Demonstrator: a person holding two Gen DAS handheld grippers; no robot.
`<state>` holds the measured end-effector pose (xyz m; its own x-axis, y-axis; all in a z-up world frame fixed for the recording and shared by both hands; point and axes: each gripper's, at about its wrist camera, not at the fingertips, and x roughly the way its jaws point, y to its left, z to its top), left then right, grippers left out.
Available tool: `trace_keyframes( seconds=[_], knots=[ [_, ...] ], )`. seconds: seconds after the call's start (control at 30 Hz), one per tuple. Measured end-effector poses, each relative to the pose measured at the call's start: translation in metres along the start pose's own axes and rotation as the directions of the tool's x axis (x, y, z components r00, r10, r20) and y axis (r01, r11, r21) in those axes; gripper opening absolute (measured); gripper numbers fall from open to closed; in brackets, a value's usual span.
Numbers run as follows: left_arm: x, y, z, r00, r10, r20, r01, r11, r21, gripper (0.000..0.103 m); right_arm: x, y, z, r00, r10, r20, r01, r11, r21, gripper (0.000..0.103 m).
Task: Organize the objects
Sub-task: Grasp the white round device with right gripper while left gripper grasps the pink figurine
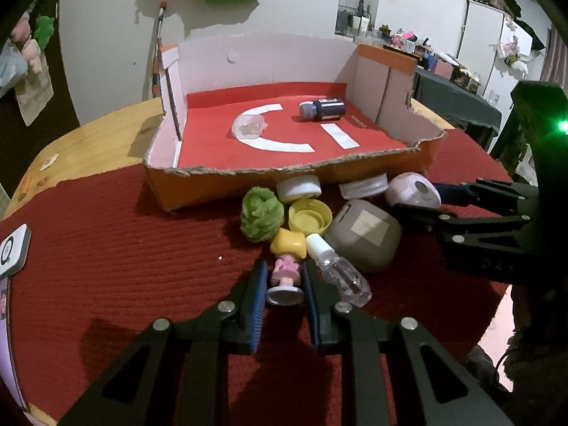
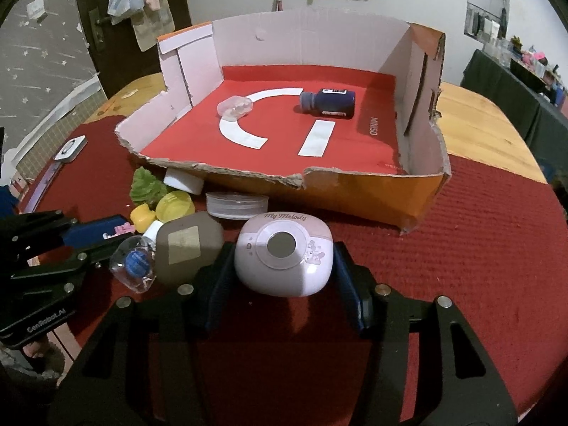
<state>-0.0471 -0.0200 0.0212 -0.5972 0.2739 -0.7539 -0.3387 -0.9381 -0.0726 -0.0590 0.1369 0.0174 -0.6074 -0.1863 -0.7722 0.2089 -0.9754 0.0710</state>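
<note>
A small doll figure (image 1: 285,269) with yellow hair and a pink dress lies on the red mat, and my left gripper (image 1: 284,264) is shut on its body. A pink rounded "My Melody" case (image 2: 284,255) sits between the fingers of my right gripper (image 2: 284,248), whose pads meet its two sides. Behind stands a torn cardboard box (image 2: 355,195) with a red floor. It holds a dark blue bottle (image 2: 328,103) on its side and a clear capsule (image 2: 235,106).
Crowded between the grippers and the box are a grey-brown case (image 1: 362,236), a clear spray bottle (image 1: 337,269), a yellow cap (image 1: 309,217), a green pom-pom (image 1: 262,218), a white cap (image 1: 299,187) and a clear lid (image 2: 237,205). A white device (image 1: 12,248) lies far left.
</note>
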Motion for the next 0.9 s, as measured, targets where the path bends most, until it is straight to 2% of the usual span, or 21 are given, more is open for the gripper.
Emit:
trace_keyframes(
  seconds=[0.37, 0.5, 0.7, 0.9],
  knots=[
    [-0.016, -0.003, 0.003, 0.999, 0.005, 0.043, -0.006, 1.000, 0.005, 0.021, -0.025, 0.008, 0.002, 0.998, 0.029, 0.048, -0.029, 1.000, -0.006, 0.052],
    [-0.018, -0.003, 0.002, 0.999, 0.011, 0.044, -0.011, 1.000, -0.005, 0.021, -0.025, 0.012, 0.001, 0.998, 0.034, 0.044, -0.034, 0.999, -0.011, 0.052],
    [-0.034, -0.005, 0.006, 0.996, 0.007, 0.090, -0.007, 1.000, 0.003, 0.021, -0.030, 0.015, 0.002, 0.997, 0.045, 0.057, -0.044, 0.999, -0.020, 0.052],
    [-0.035, -0.009, 0.007, 0.996, 0.002, 0.089, -0.003, 1.000, 0.011, 0.021, -0.030, 0.017, 0.002, 0.997, 0.051, 0.054, -0.050, 0.998, -0.025, 0.052]
  ],
)
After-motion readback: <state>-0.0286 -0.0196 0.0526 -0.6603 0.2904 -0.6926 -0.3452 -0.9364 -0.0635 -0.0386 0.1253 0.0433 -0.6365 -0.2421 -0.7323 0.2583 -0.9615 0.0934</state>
